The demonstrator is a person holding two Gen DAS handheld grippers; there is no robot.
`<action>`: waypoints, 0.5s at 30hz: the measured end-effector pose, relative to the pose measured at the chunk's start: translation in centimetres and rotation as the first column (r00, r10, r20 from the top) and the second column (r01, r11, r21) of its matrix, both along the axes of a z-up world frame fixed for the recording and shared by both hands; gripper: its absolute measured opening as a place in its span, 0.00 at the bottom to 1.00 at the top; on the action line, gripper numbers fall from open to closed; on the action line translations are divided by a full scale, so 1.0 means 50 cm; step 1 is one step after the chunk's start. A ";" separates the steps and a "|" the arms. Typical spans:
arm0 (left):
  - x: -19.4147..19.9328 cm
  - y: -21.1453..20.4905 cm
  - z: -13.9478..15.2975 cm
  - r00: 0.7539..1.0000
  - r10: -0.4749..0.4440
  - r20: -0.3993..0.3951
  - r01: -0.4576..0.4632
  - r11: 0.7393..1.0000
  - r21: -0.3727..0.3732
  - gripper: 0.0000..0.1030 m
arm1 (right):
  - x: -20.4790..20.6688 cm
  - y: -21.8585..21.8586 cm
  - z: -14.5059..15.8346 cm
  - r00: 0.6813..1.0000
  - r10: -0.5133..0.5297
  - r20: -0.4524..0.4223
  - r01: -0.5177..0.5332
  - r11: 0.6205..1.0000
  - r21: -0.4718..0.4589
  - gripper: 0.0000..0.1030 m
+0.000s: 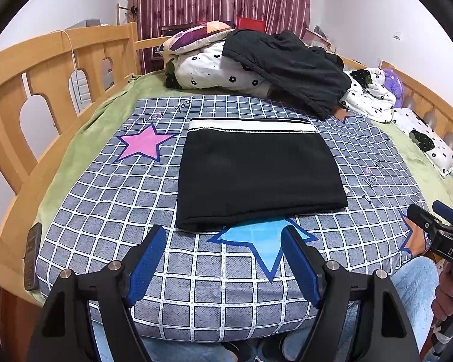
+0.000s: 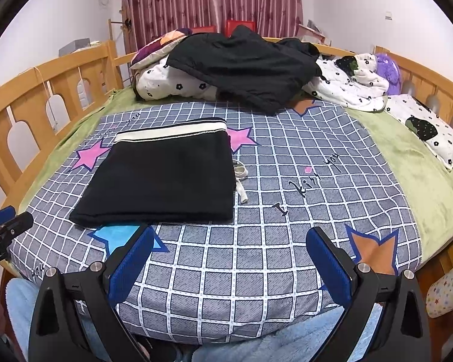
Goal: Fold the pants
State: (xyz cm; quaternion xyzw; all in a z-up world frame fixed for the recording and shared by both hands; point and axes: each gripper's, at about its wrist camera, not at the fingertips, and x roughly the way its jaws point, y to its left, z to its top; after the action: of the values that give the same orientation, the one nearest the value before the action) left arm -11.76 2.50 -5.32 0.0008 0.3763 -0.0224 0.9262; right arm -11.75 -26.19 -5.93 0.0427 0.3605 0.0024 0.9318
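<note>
Hovering with both tongs, left tongs [image 1: 225, 261] and right tongs [image 2: 229, 264], spread and gripping nothing, left nearer the folded pants [image 1: 258, 178] lying just ahead, waistband farthest away.

The black pants [image 1: 258, 178] lie folded into a flat, neat rectangle, at the centre of the left wrist frame and left of centre in the right wrist frame [image 2: 163, 175]. A white waistband stripe runs along the upper edge. A white drawstring pokes out at the right side.
</note>
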 end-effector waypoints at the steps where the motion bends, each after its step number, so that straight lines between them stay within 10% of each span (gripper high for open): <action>1: -0.001 0.000 0.001 1.000 -0.001 0.001 0.001 1.000 -0.001 0.75 | -0.002 0.000 0.000 1.000 0.000 0.001 0.000 1.000 -0.003 0.97; 15: -0.004 -0.003 0.009 1.000 -0.006 0.011 0.006 1.000 0.000 0.75 | -0.011 -0.006 0.015 1.000 -0.011 0.016 0.011 1.000 0.000 0.97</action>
State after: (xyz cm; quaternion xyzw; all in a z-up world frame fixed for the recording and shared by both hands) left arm -11.97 2.36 -4.87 0.0020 0.3713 -0.0252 0.9282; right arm -12.31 -26.46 -5.18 0.0446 0.3529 -0.0022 0.9346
